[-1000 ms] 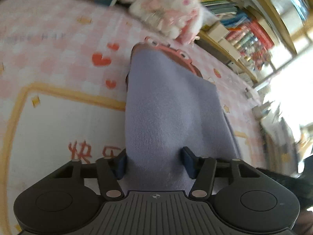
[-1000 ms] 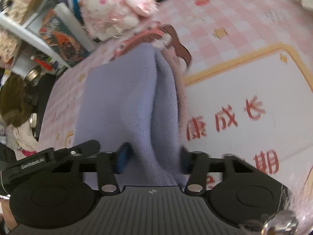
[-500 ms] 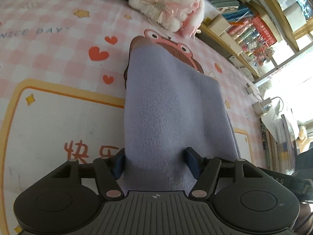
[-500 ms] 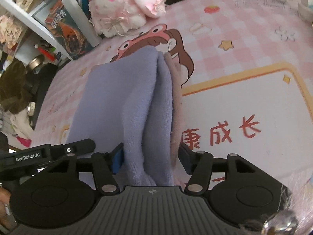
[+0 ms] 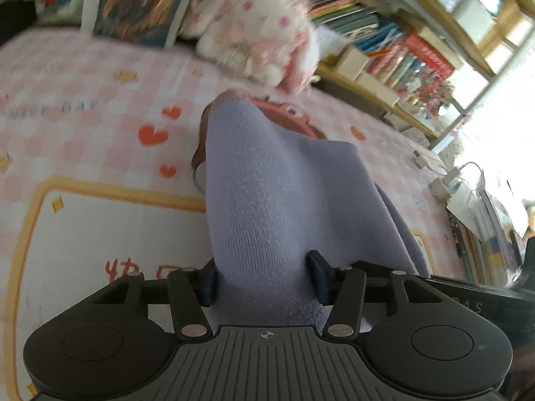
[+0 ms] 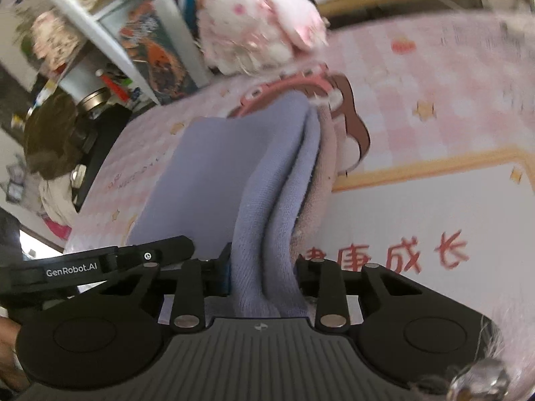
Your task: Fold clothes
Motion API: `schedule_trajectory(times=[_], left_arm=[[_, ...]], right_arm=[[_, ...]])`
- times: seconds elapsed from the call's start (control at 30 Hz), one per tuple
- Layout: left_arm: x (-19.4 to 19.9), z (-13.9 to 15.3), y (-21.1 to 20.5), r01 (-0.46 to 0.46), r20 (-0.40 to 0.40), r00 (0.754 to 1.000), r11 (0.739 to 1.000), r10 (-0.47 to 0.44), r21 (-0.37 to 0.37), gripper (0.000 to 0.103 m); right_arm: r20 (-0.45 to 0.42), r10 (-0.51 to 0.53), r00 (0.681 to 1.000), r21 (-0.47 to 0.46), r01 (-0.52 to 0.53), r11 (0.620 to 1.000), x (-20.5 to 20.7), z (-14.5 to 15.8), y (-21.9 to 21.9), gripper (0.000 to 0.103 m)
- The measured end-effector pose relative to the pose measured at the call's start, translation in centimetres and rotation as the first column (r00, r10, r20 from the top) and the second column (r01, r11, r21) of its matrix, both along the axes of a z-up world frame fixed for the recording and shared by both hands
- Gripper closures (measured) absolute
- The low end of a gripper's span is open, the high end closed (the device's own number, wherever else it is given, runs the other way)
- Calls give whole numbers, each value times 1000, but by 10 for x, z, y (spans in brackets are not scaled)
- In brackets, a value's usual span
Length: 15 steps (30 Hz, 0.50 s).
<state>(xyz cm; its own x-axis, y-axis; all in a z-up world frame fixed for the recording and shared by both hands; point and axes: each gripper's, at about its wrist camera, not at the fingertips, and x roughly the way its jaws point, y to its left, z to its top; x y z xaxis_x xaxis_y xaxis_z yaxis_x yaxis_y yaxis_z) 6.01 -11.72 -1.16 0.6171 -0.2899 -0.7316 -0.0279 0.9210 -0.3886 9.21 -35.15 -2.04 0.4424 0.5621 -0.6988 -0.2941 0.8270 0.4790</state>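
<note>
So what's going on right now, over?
Left gripper and right gripper have just closed in, both clamping the lilac knit garment. Garment bunched in folds, lifted over the pink mat. Plush toy beyond, clear.

The lavender garment (image 5: pixel 287 207) is soft knit cloth, matt, with a fine ribbed weave — at its folded edges (image 6: pixel 267 220) it looks fuzzier, and a pale pink layer of similar fleecy cloth lies against it. Each hand-held gripper (image 5: pixel 264 280) (image 6: pixel 262 277) is matt black plastic with a ribbed grey top and small dull metal pins. The printed pink checked sheet (image 5: pixel 83 107) beneath looks smooth. The plush toy (image 6: pixel 254 33) is fluffy — white and pink pile.
</note>
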Motion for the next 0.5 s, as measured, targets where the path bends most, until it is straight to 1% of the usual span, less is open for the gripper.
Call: schedule_trajectory(times=[0.1, 0.23, 0.3, 0.5], left_arm=[[-7, 10, -4, 5, 49, 999, 1000, -5, 9, 52], [-14, 17, -8, 6, 80, 997, 1000, -7, 8, 52], [-16, 19, -11, 7, 86, 996, 1000, -8, 10, 52], [-22, 20, -18, 9, 91, 996, 1000, -11, 17, 51]], right_arm=[[69, 7, 998, -12, -7, 1000, -9, 9, -3, 75], [152, 24, 988, -31, -20, 999, -20, 21, -6, 75], [172, 32, 985, -37, -26, 999, -24, 24, -8, 75], [189, 41, 981, -48, -33, 998, -32, 26, -14, 75]])
